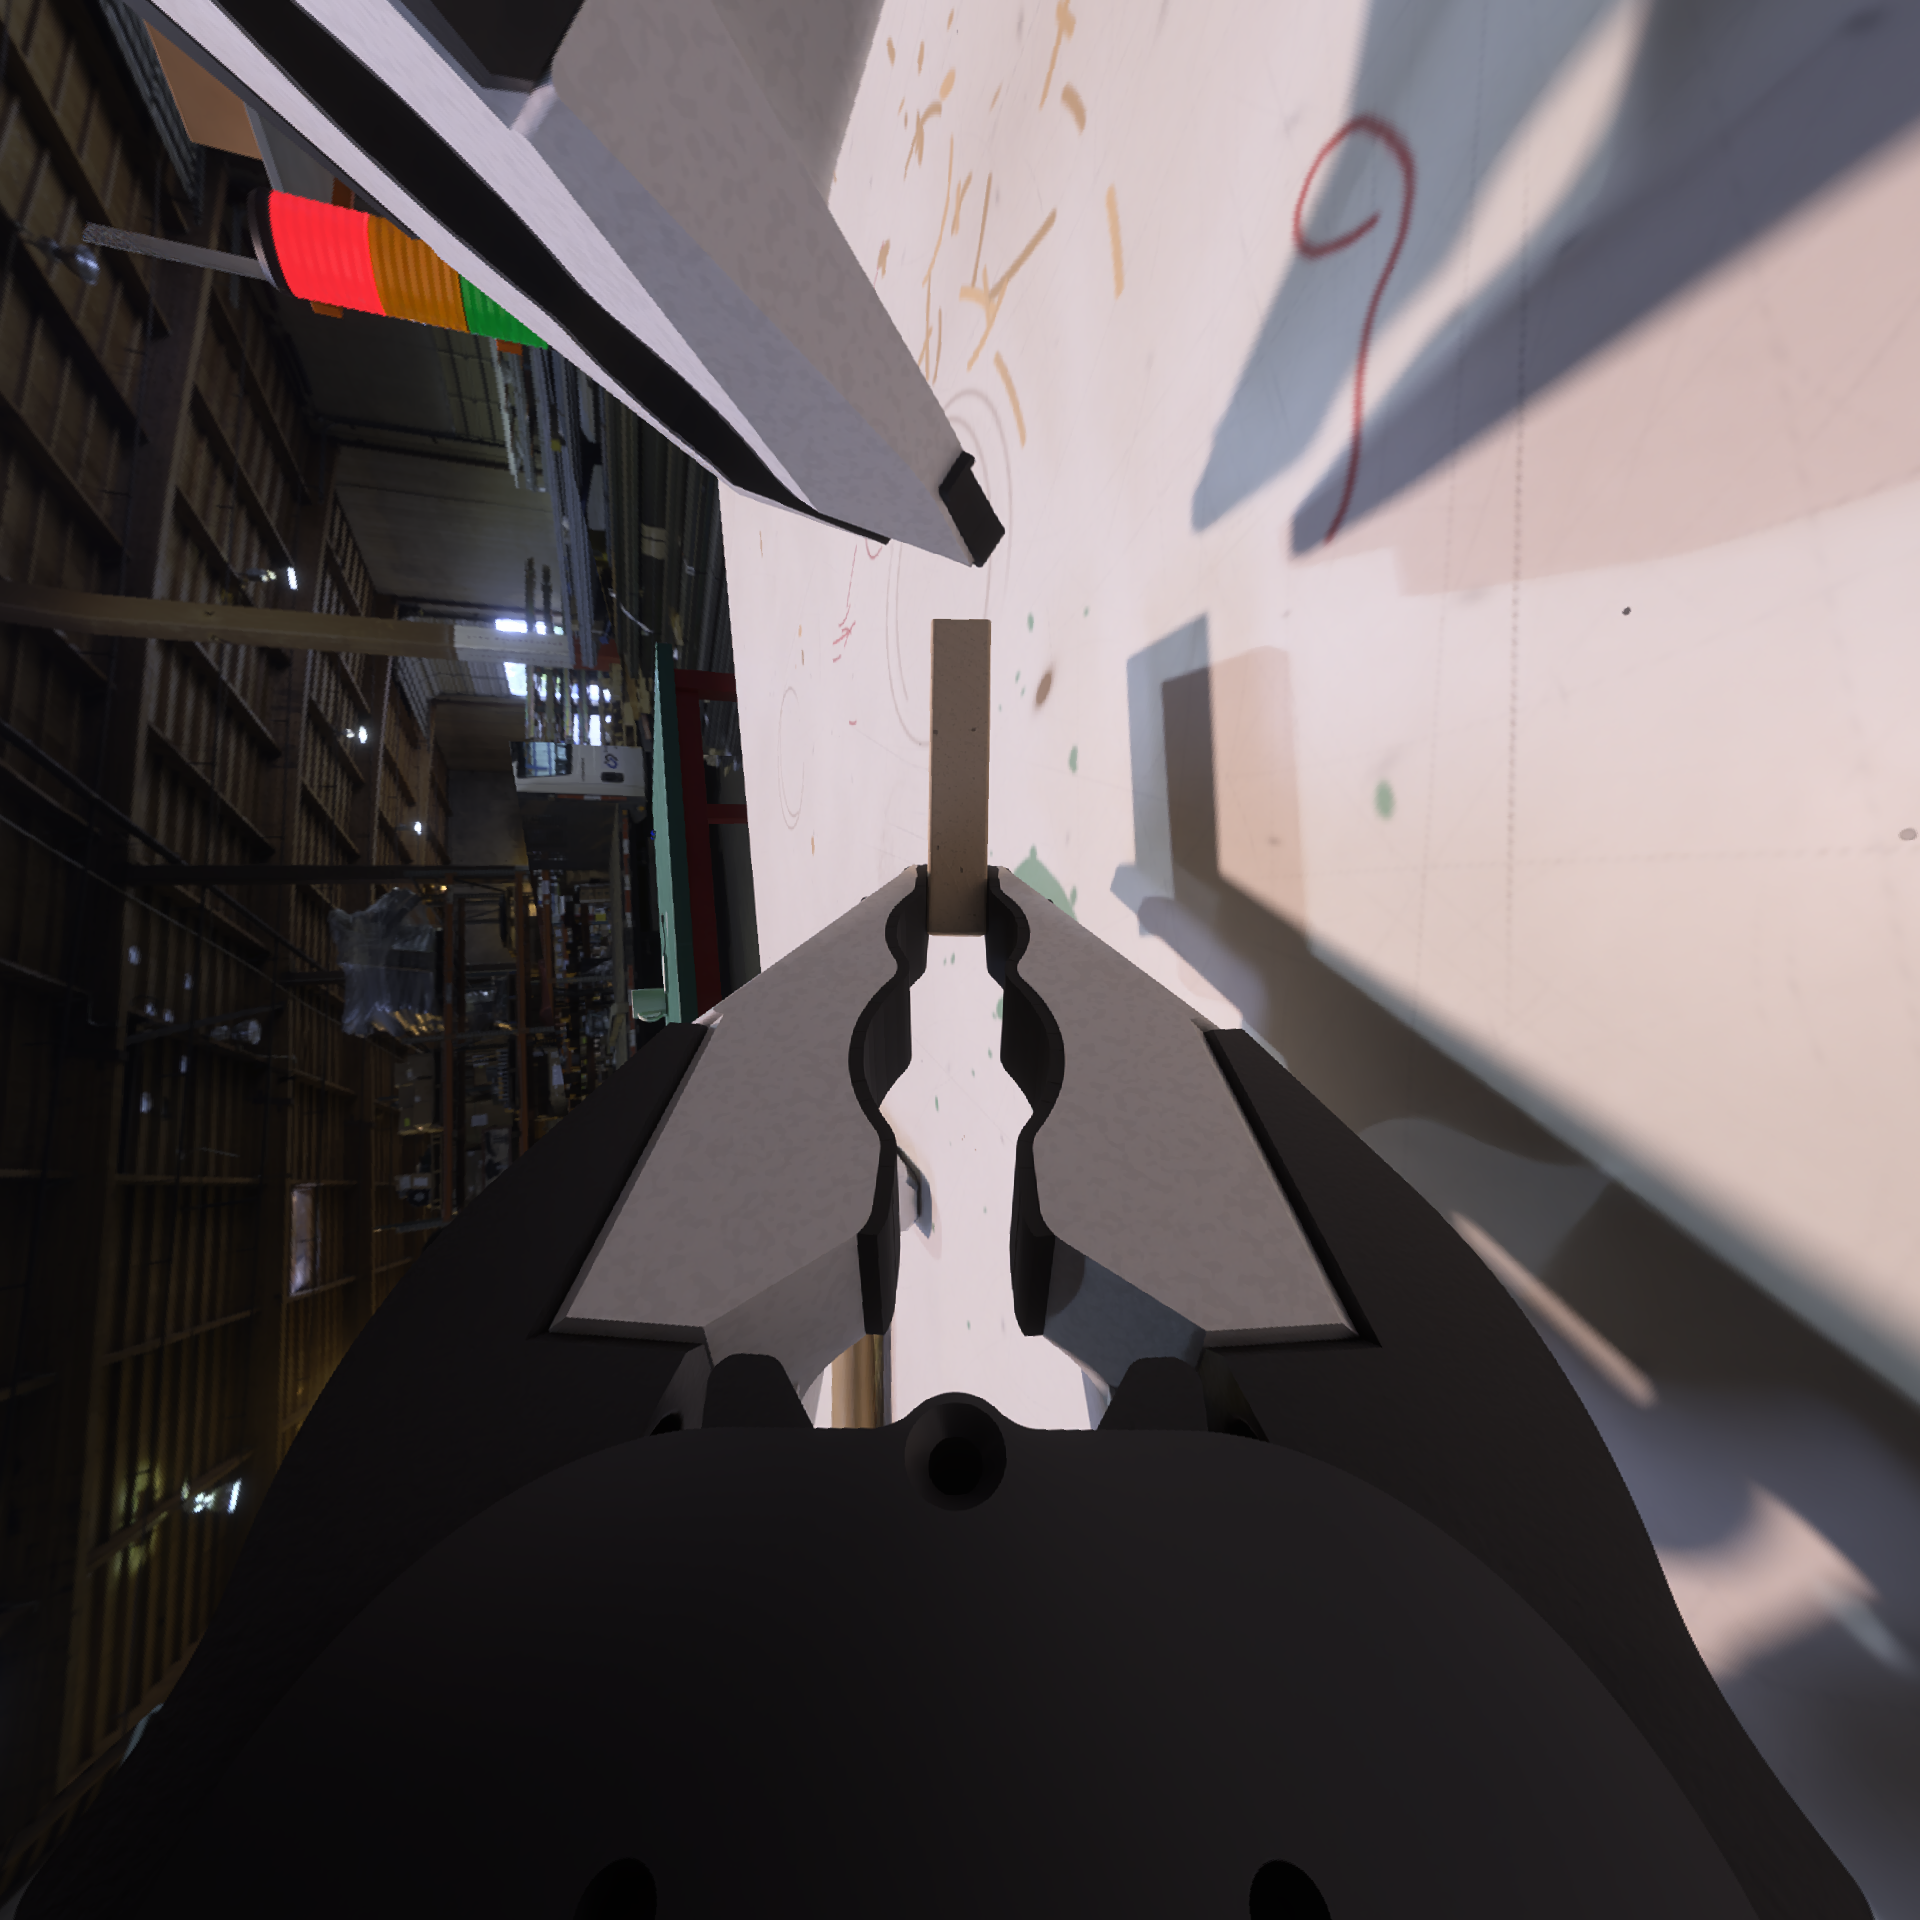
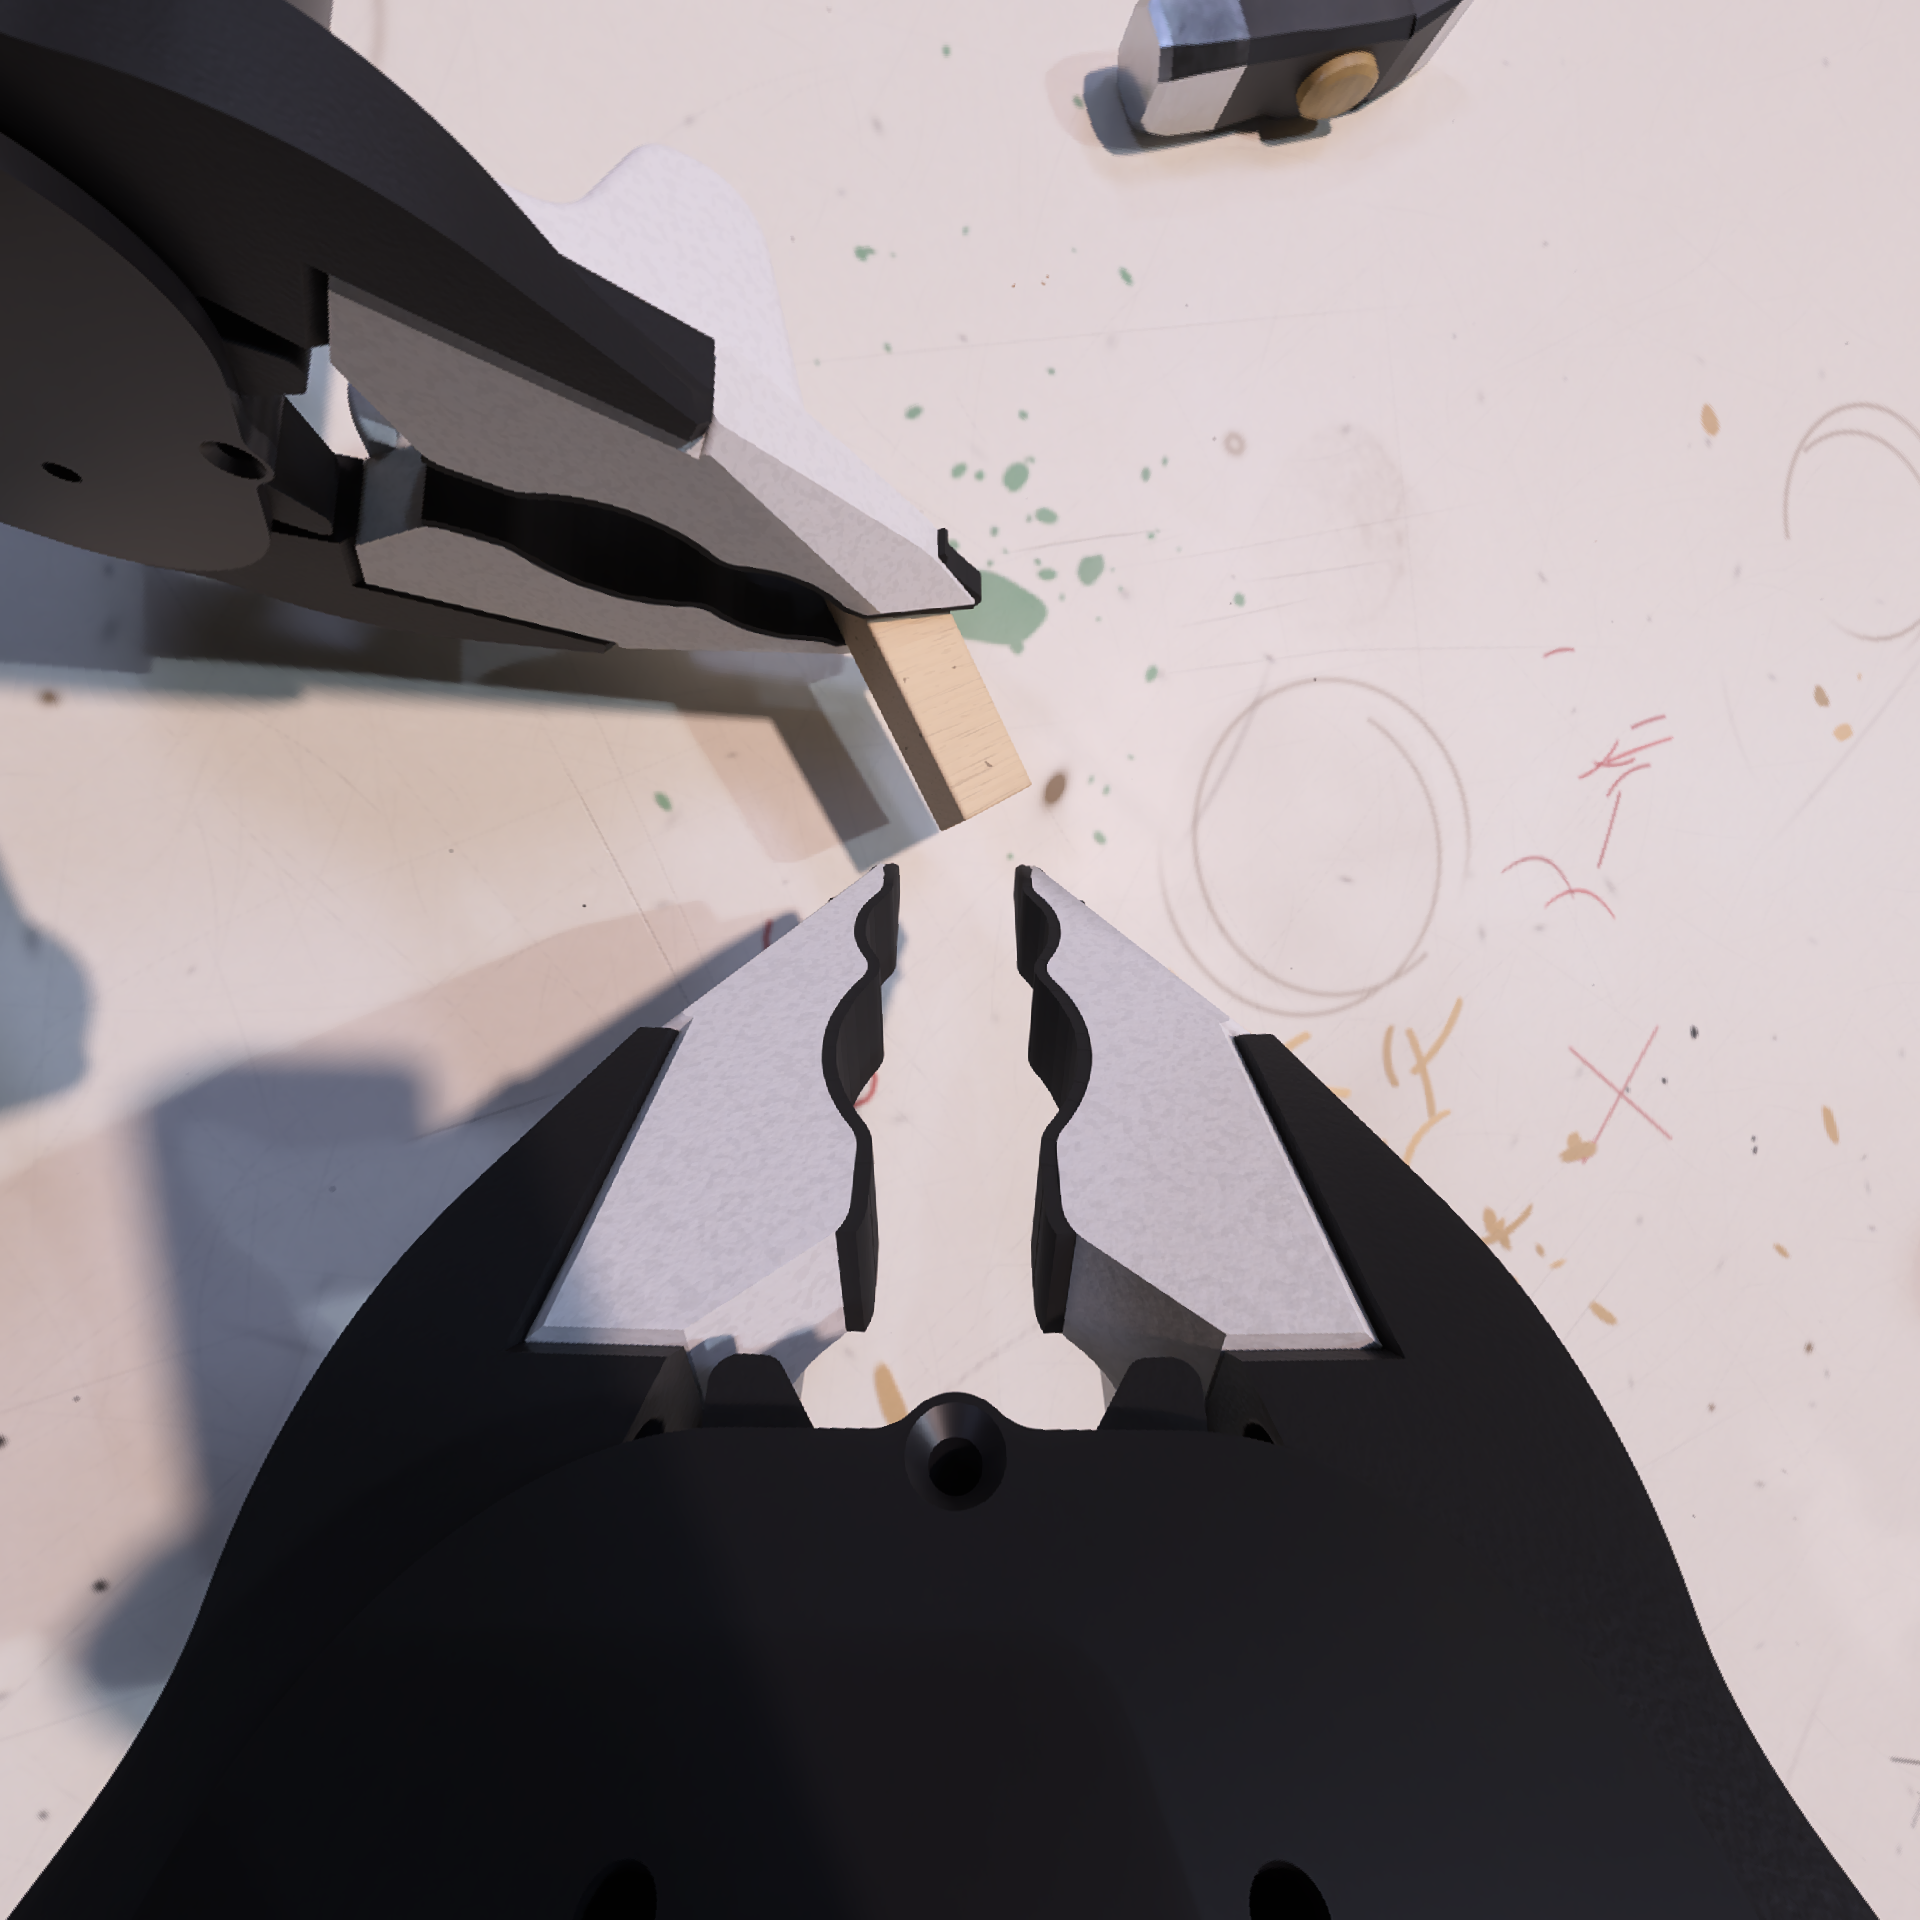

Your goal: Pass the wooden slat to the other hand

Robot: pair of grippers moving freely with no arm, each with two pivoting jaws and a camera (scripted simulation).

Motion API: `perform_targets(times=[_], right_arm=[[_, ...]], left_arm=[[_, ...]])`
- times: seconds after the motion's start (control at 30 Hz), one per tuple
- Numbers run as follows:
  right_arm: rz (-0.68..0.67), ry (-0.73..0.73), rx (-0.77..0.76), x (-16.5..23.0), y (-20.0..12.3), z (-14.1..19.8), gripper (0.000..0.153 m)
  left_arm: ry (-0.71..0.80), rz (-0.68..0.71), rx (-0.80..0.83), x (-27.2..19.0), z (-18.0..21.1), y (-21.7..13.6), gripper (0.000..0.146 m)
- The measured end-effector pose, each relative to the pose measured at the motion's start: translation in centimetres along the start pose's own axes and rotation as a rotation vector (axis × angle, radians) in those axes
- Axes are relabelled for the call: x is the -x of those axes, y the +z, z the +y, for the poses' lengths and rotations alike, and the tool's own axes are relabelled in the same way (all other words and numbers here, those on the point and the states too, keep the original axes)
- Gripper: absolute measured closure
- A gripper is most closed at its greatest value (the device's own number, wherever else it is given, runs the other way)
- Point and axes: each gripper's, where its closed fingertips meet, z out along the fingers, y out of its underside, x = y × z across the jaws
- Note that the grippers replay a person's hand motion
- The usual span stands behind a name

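The wooden slat (image 1: 959, 769) is a short pale strip. My left gripper (image 1: 956, 902) is shut on its near end and holds it in the air above the table, with most of the slat sticking out past the fingertips. In the right wrist view the slat (image 2: 943, 719) juts from the left gripper (image 2: 902, 608) at the upper left. My right gripper (image 2: 956, 875) is open and empty, its tips just short of the slat's free end and not touching it. One right gripper finger (image 1: 790, 301) reaches in from the upper left of the left wrist view, just beyond the slat's tip.
A pale worktable (image 2: 1455, 520) marked with paint specks and pencil circles lies below both grippers. A grey and black tool with a brass knob (image 2: 1278, 73) rests at its far edge. A red cord (image 1: 1361, 270) lies on the table. Shelving and a red, orange and green signal light (image 1: 374, 270) stand beyond.
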Motion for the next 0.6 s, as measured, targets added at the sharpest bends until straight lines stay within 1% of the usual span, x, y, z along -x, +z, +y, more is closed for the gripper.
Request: perform_targets(times=[0.3,0.4,0.43,0.5,0.53,0.57,0.6], right_arm=[[0.017,0.004,-0.006,0.2,0.2,-0.1,0.13],[0.055,0.019,-0.067,-0.3,-0.3,-0.8,0.13],[0.08,0.004,-0.106,-0.5,-0.7,-1.3,0.125],[0.121,-0.071,-0.201,-0.7,-1.4,-2.5,0.101],[0.152,-0.135,-0.231,-0.8,-1.7,-3.0,0.093],[0.194,-0.211,-0.234,-1.0,-1.8,-3.2,0.09],[0.225,-0.303,-0.216,-0.9,-1.7,-3.2,0.091]], left_arm=[[0.012,-0.001,-0.002,-0.1,0.2,0.0,0.137],[-0.055,0.017,-0.024,0.2,0.4,0.1,0.137],[-0.089,0.026,-0.03,0.3,0.5,0.1,0.137],[-0.12,0.033,-0.034,0.4,0.5,0.1,0.137],[-0.12,0.031,-0.036,0.3,0.5,0.1,0.137],[-0.121,0.03,-0.039,0.3,0.4,0.1,0.137],[-0.128,0.031,-0.045,0.3,0.4,0.1,0.137]])
